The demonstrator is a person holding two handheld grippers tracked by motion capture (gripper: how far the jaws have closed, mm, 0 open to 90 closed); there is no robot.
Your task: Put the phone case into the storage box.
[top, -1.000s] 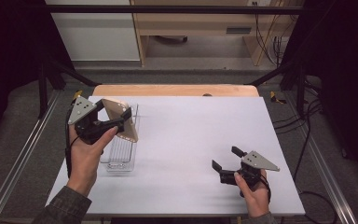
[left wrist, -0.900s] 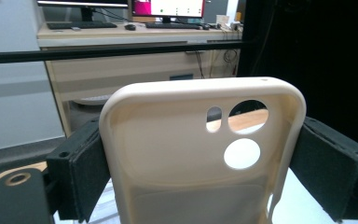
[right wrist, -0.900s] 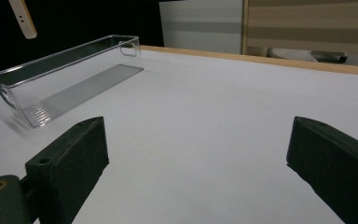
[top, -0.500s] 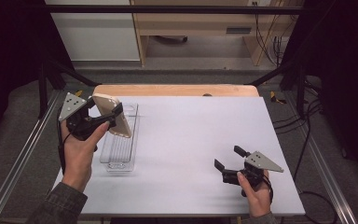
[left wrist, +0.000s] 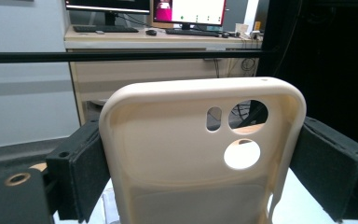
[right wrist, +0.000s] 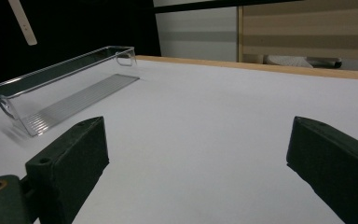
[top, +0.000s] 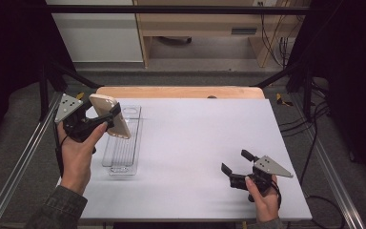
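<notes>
Phone case (top: 110, 116) in left hand-held gripper (top: 106, 119) has moved left, prob. higher.

Phone case (left wrist: 186, 158) bottom cropped

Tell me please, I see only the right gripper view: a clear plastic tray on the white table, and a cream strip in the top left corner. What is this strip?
Observer: It is a cream-coloured plastic phone case, seen edge-on from your side. The left gripper holds it above the long clear plastic tray.
Operator: How is the case gripped?
Observer: In the left gripper view the two black jaws press on its long side edges, and its hollow inside faces the camera.
Operator: Which end is up?
Observer: The end with the camera cut-outs is up.
Operator: And my gripper?
Observer: The right gripper is open, low over the white table, and holds nothing.
</notes>
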